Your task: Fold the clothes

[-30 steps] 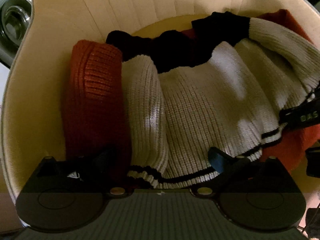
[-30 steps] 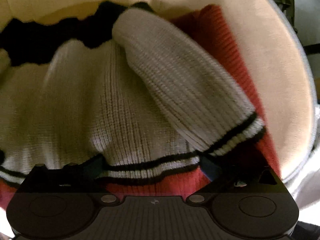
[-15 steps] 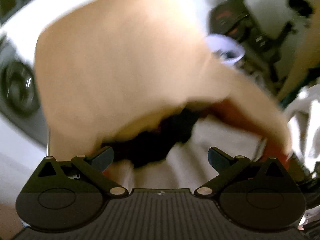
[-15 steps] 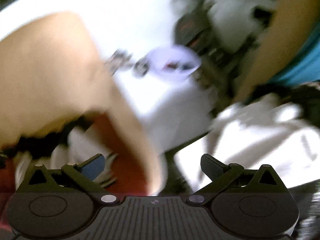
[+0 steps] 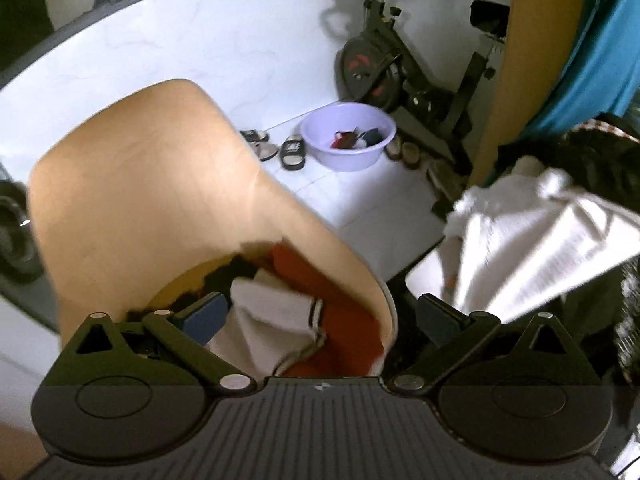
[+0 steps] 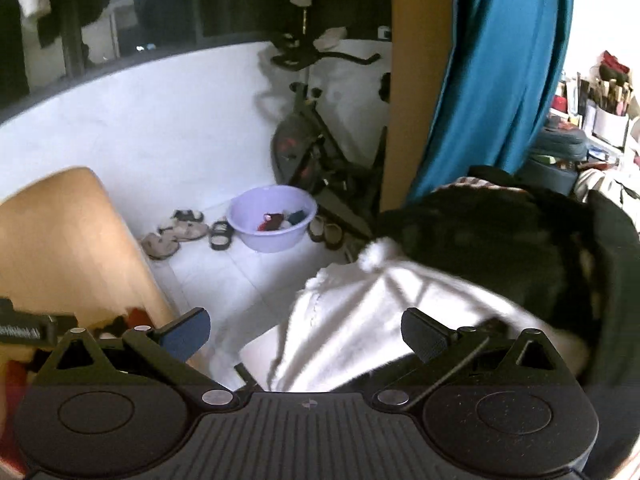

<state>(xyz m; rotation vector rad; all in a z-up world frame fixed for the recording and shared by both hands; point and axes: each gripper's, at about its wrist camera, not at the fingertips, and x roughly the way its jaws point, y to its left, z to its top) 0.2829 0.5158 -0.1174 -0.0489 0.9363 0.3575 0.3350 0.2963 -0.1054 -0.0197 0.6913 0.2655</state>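
Black and empty, the left tool (image 5: 320, 314) stands wide open above the tan chair (image 5: 132, 200), gripping nothing. Below it the folded white sweater (image 5: 272, 316) with black stripes lies on red knitwear (image 5: 344, 332) in the chair's seat. The right tool (image 6: 306, 334) is likewise spread wide and holds nothing, poised over a blurred white garment (image 6: 360, 332) beside dark clothing (image 6: 500, 236). Farther out on the white tiled floor (image 6: 224, 276) sit a lilac basin (image 6: 272, 216), sandals (image 6: 220, 234) and an exercise bike (image 6: 316, 140), with a teal curtain (image 6: 500, 80) hanging at right
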